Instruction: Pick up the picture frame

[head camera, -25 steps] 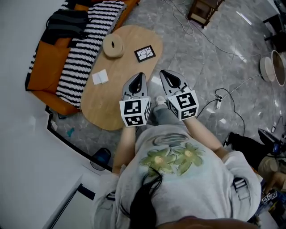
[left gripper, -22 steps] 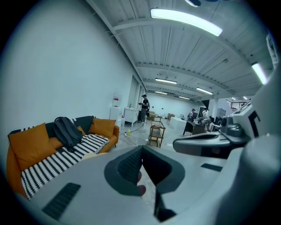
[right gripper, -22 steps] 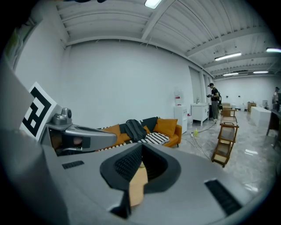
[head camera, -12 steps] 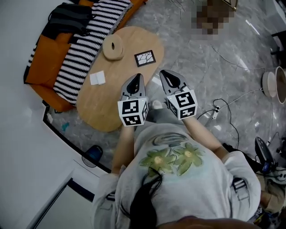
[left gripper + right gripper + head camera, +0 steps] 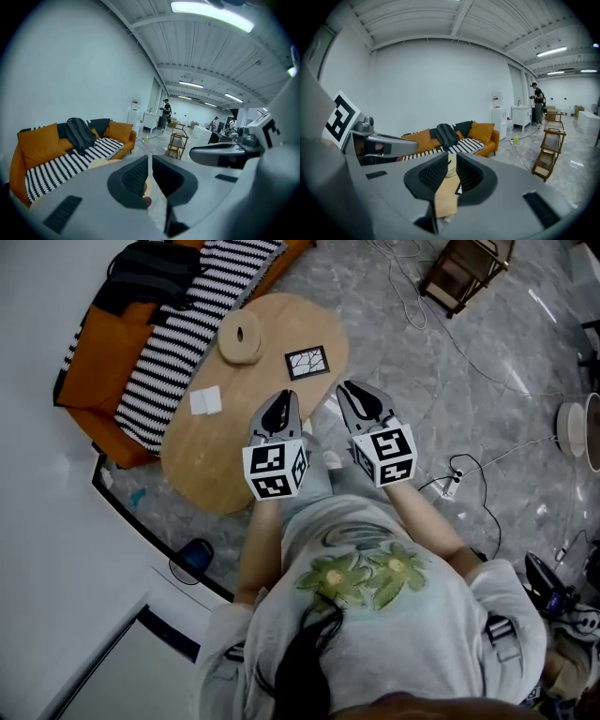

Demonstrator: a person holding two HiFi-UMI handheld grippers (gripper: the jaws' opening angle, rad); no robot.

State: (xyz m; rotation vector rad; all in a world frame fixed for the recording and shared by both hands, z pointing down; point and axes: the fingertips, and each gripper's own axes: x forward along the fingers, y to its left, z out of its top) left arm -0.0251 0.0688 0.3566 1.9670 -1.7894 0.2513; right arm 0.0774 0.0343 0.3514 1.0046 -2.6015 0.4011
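Picture frame [image 5: 307,363]: lies flat at the far right of the oval bench [image 5: 211,451], near its edge, clear of both grippers. It is in the same spot as a second ago.
Left hand-held gripper [image 5: 287,397]: jaws together with nothing between them, as before. Its tip is over the bench's near edge, slightly closer to the frame than it was.
Right hand-held gripper [image 5: 349,390]: jaws have just been opening and are now slightly apart, gripping nothing. The bench shows through the gap.
Also on the bench: a round wooden ring [image 5: 240,336] and a white paper [image 5: 206,401], both unmoved.
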